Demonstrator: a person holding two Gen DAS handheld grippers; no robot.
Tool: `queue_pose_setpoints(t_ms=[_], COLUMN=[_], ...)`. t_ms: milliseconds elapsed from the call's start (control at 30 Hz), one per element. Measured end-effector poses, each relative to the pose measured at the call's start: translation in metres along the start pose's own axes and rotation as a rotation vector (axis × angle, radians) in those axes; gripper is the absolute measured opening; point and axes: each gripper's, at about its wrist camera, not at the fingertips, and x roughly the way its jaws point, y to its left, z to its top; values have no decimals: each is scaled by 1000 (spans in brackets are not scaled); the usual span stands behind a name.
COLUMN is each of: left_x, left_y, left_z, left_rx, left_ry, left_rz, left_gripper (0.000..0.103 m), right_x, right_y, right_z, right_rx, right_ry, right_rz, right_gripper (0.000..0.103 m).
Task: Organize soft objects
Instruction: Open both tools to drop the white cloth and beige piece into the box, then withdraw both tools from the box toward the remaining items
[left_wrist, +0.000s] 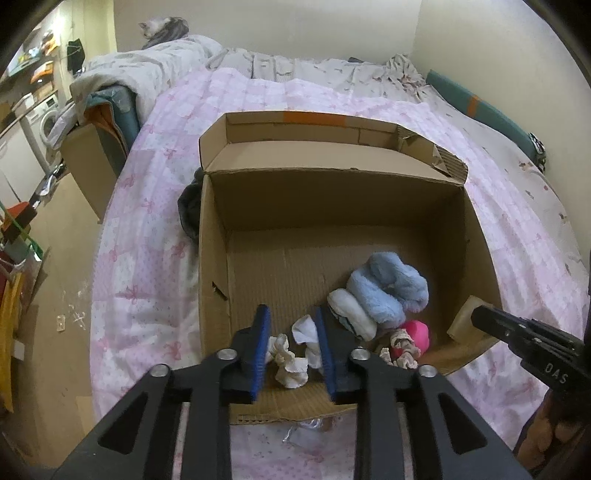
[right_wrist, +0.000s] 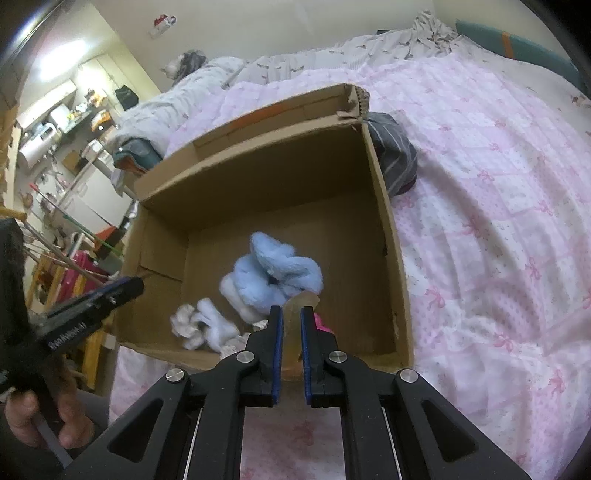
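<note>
An open cardboard box (left_wrist: 214, 258) sits on the pink bedspread. Inside lie a fluffy blue and white bundle (left_wrist: 384, 291), a pink soft thing (left_wrist: 417, 334) and white and cream socks (left_wrist: 291, 360). My left gripper (left_wrist: 291, 325) is open and empty above the socks at the box's near wall. My right gripper (right_wrist: 291, 321) is shut on a beige soft object (right_wrist: 295, 308), held over the box's near right part; it also shows in the left wrist view (left_wrist: 467, 317). The blue bundle (right_wrist: 273, 273) and white socks (right_wrist: 203, 325) show in the right wrist view.
A dark striped cloth (right_wrist: 395, 155) lies on the bed against the box's far outside wall. A rumpled grey duvet (left_wrist: 155, 70) and a cat (left_wrist: 162, 27) are at the bed's far end. Cluttered floor and a cardboard box (left_wrist: 88, 162) lie left of the bed.
</note>
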Motion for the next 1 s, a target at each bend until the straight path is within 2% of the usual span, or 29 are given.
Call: queue_pose_setpoints(t_ms=[167,267,333,400,433,500,700,1000], left_x=[-6,-9,-10,-10,-10,-9,-8,-16], left_y=[-2,-3,-4,-3,-3,-3,2,4], left_z=[1,1,1,1,1,2,3,2], left_rx=[4,10,11,7,6,5,-8,-14], left_ry=[-34,-53,-57,-57,-54,-51,-50,-88], left_rz=[3,5,5,6,9,22,52,85], left_gripper=[55,58,59,60,60,62,63,63], right_x=[-5,-8,-10,-13,-16,-21,-19,-20], right_y=[4,4,4,3,2,1,-3,-4], right_z=[2,3,4,5,5,7,8,8], right_rx=[-11,-10,-6,7,18,31,50,51], right_ry=[-26,-38,-49,-65,-85,-119,-104,-104], right_rz=[30,42,47,46,46,44,39,32], right_gripper=[12,15,30,91,96,96,96,96])
